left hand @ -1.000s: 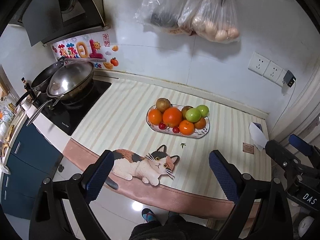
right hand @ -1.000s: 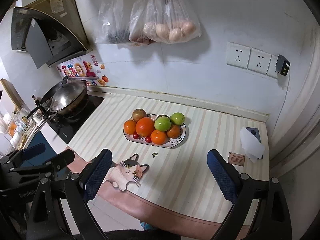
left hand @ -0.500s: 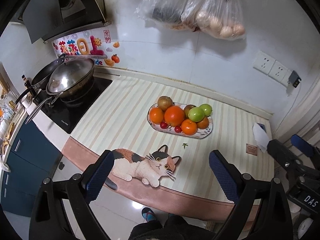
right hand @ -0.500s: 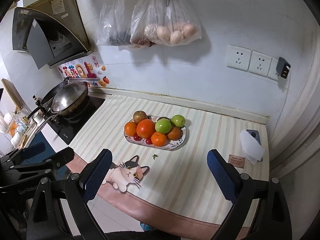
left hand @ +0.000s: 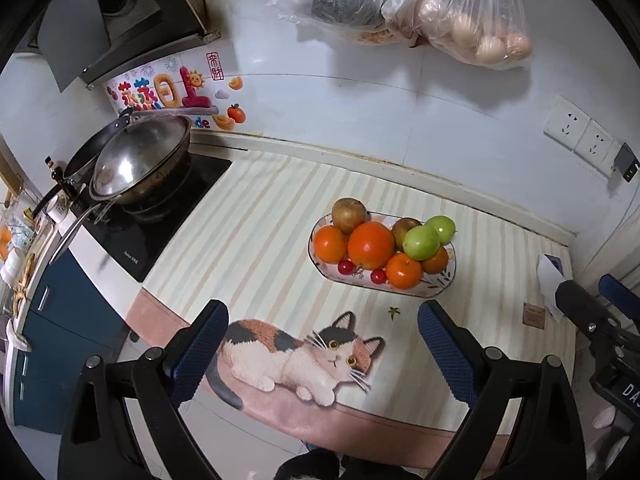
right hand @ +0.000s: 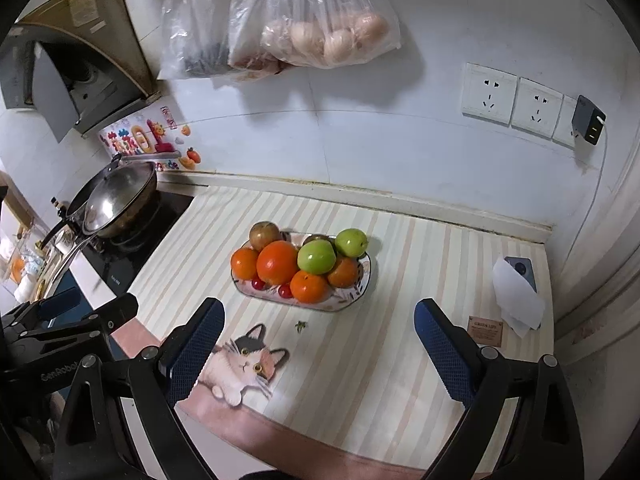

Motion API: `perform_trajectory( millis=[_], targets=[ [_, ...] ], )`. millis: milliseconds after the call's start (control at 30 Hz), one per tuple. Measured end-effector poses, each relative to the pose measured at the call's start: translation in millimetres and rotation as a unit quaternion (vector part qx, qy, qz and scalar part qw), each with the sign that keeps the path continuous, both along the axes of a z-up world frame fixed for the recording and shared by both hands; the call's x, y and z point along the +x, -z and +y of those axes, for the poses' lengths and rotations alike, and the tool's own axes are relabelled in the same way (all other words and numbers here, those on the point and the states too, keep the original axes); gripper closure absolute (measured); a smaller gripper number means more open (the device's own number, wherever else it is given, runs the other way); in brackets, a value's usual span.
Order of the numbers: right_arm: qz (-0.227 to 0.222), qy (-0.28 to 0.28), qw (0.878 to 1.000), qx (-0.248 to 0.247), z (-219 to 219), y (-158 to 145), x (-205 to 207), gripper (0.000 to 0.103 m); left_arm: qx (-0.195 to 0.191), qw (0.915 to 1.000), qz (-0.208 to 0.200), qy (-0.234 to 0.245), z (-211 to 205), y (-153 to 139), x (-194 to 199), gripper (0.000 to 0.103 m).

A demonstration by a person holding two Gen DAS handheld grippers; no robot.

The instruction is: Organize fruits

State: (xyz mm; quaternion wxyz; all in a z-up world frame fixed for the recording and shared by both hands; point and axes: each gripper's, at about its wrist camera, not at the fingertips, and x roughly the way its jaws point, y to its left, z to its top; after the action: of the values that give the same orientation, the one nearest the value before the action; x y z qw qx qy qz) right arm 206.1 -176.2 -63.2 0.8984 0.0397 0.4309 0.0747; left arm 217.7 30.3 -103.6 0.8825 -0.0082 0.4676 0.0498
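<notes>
A: We have both grippers held back over the near edge of the counter (left hand: 256,216). The left gripper (left hand: 322,346) is spread wide with nothing between its pads, and so is the right gripper (right hand: 318,344). The plate (right hand: 362,286) sits well ahead of us at twelve o'clock, heaped with fruit.

B: The heap is our worry. The big orange (right hand: 279,262) props up the green apple (right hand: 316,256) at its three o'clock. If we pull the orange first, we judge the apple may roll off the rim.

A: The second apple (right hand: 351,242) at the far right edge looks ready to go too. We'd take the top ones first.

B: And the cherries (right hand: 285,290) at six o'clock are small and slick; wide pads could squash or flick them.
</notes>
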Motion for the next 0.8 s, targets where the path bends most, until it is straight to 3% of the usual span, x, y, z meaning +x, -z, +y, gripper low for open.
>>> perform_trajectory(
  millis=[333,800],
  targets=[
    [0.018,0.012,1.000,-0.008,0,19,36,0.005,-0.003,0.9997,0.022,0.011,-7,10,26,0.006],
    [0.022,0.008,1.000,-0.009,5,24,40,0.005,-0.006,0.9998,0.015,0.015,-12,6,30,0.006]
  ],
)
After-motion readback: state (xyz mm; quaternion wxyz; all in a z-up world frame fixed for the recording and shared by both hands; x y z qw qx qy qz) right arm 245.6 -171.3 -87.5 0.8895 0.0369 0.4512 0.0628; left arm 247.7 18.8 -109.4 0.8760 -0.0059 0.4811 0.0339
